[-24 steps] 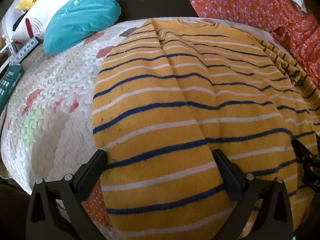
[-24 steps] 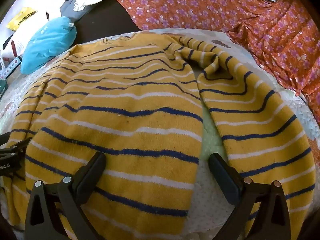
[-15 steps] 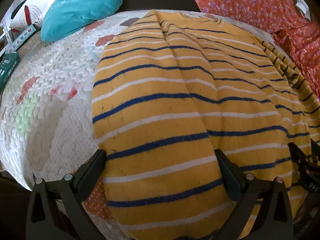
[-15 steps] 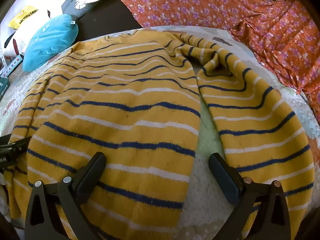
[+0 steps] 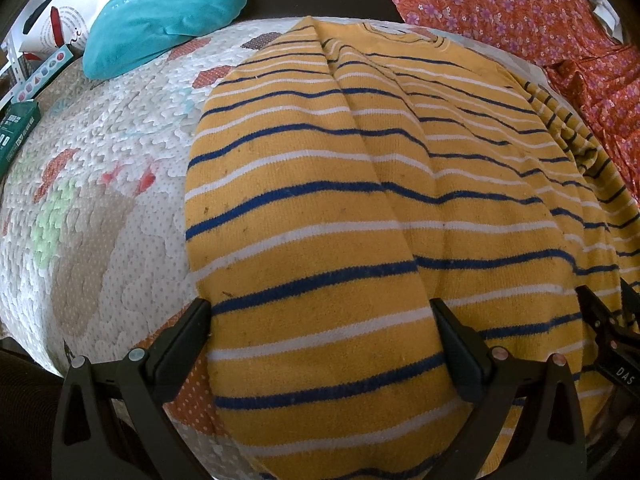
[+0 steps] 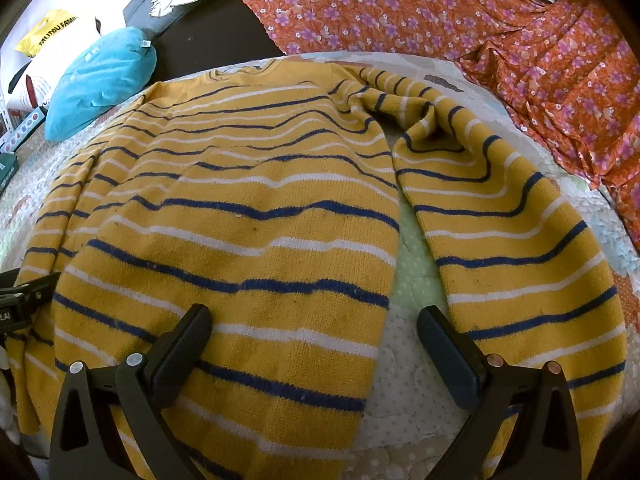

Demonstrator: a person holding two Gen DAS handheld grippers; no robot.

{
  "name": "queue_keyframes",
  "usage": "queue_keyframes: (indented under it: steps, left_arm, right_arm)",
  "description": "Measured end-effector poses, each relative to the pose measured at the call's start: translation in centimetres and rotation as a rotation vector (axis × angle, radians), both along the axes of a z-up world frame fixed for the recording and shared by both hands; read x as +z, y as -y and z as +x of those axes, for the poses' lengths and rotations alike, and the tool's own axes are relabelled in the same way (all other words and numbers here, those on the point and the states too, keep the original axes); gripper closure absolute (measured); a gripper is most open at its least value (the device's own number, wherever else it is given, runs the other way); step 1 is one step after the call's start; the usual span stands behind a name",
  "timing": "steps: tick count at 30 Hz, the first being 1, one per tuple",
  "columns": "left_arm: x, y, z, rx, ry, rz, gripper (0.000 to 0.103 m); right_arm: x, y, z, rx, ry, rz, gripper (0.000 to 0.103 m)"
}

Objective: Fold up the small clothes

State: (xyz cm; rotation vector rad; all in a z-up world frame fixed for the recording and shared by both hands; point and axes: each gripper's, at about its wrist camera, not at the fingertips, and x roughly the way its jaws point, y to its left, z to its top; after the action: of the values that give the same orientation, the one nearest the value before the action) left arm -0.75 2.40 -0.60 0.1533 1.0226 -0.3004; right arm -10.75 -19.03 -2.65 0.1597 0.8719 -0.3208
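A yellow sweater (image 5: 360, 208) with blue and white stripes lies flat on a white patterned quilt (image 5: 100, 200). Its left sleeve is folded over the body. In the right wrist view the sweater (image 6: 240, 220) shows with its right sleeve (image 6: 500, 220) spread out to the side. My left gripper (image 5: 322, 320) is open, its jaws wide either side of the folded sleeve near the hem. My right gripper (image 6: 314, 328) is open above the body's lower right edge. Each gripper's tip shows at the edge of the other's view.
A teal cushion (image 5: 160, 12) and a white bag (image 5: 64, 20) lie at the far left. Orange floral cloth (image 6: 480, 32) lies behind and to the right. Small boxes (image 5: 16, 128) sit at the quilt's left edge. The quilt's front edge is near the grippers.
Both grippers have drawn slightly back toward the hem and stay open. The sweater has not visibly moved.
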Motion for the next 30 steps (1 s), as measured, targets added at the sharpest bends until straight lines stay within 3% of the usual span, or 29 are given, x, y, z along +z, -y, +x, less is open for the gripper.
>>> queue_keyframes:
  steps: [30]
  left_arm:
    - [-0.07,-0.12,-0.02,-0.002,0.001,0.0,0.0]
  right_arm:
    - [0.04,0.02,-0.06,0.001,0.005,0.006,0.0]
